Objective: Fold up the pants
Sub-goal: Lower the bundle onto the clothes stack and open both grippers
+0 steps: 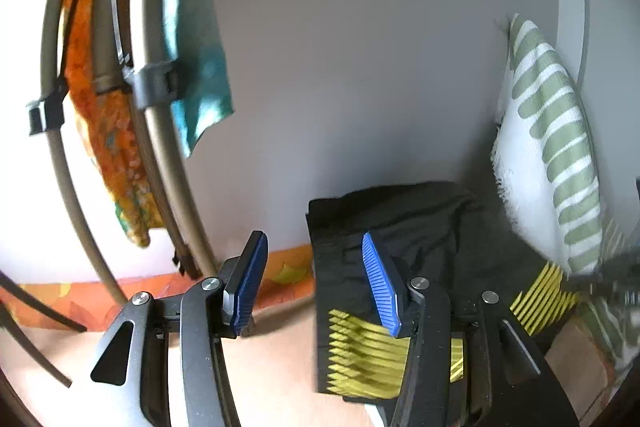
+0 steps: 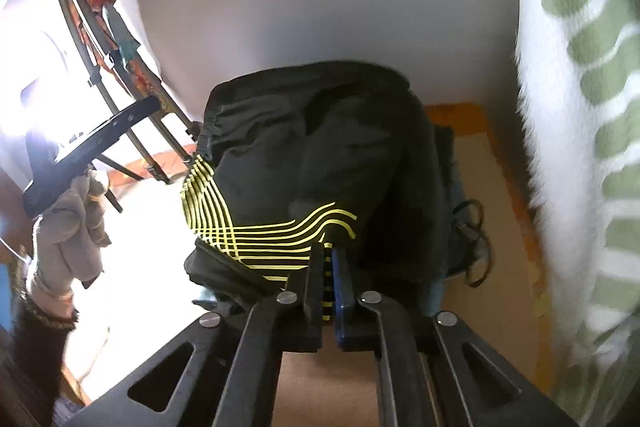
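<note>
The pants point(image 2: 320, 155) are black with thin yellow stripes, bunched in a folded bundle near the wall. My right gripper point(image 2: 328, 255) is shut on the striped front edge of the pants. In the left wrist view the pants point(image 1: 400, 219) show as a folded black block with yellow stripes, lying to the right. My left gripper point(image 1: 316, 283) is open and empty, its blue pads wide apart; the right pad point(image 1: 380, 287) overlaps the pants' left edge in view.
A green-and-white striped pillow point(image 1: 552, 147) leans against the wall on the right, close to the pants; it also shows in the right wrist view point(image 2: 580, 147). A metal drying rack point(image 1: 160, 99) with orange and teal cloths stands at the left. A gloved hand point(image 2: 68, 227) holds the left gripper's handle.
</note>
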`<state>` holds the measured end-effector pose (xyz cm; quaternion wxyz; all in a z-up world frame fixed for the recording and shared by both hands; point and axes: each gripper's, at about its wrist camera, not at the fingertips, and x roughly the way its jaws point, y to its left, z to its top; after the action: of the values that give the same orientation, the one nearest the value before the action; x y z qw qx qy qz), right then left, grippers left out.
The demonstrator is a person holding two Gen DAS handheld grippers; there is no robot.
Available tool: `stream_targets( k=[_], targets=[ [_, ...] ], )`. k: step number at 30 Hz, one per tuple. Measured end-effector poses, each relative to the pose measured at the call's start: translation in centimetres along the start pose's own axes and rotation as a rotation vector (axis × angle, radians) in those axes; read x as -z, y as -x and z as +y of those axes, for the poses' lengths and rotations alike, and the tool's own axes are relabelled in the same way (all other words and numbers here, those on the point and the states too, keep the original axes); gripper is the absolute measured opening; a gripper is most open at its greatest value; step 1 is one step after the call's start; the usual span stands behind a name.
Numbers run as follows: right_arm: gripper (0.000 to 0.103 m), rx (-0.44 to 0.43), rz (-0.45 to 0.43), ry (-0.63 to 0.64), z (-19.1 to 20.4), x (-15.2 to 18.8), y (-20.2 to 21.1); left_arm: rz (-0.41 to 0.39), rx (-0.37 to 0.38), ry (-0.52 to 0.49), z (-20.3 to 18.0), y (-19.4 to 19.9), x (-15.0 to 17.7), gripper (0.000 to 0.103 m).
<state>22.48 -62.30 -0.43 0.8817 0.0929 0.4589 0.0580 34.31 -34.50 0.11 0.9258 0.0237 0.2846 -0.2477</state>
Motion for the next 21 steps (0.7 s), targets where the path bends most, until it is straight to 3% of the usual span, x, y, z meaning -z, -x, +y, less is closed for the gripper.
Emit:
stream_targets(
  k=[6,12,15,16,21],
  targets=[
    [0.0,0.173,0.026,-0.009,-4.7,-0.7,-0.1,0.027,0.058,-0.025,-0.5,0.8,1.4,0.048],
    [0.002,0.149,0.071,-0.048,-6.6,1.1,-1.9,0.075,0.089,-0.074,-2.8,0.1,3.1,0.048],
    [0.015,0.207,0.064,-0.043,-6.5,1.6,-1.6,0.102,0.106,-0.06,-3.2,0.2,4.0,0.048],
    [0.027,0.213,0.055,-0.059,-6.7,1.9,-1.1,0.109,0.11,-0.053,-3.3,0.5,4.2,0.048],
    [0.035,0.212,-0.017,-0.072,-5.9,3.1,2.3,0.107,0.121,-0.032,-3.5,3.3,5.0,0.048]
  ],
)
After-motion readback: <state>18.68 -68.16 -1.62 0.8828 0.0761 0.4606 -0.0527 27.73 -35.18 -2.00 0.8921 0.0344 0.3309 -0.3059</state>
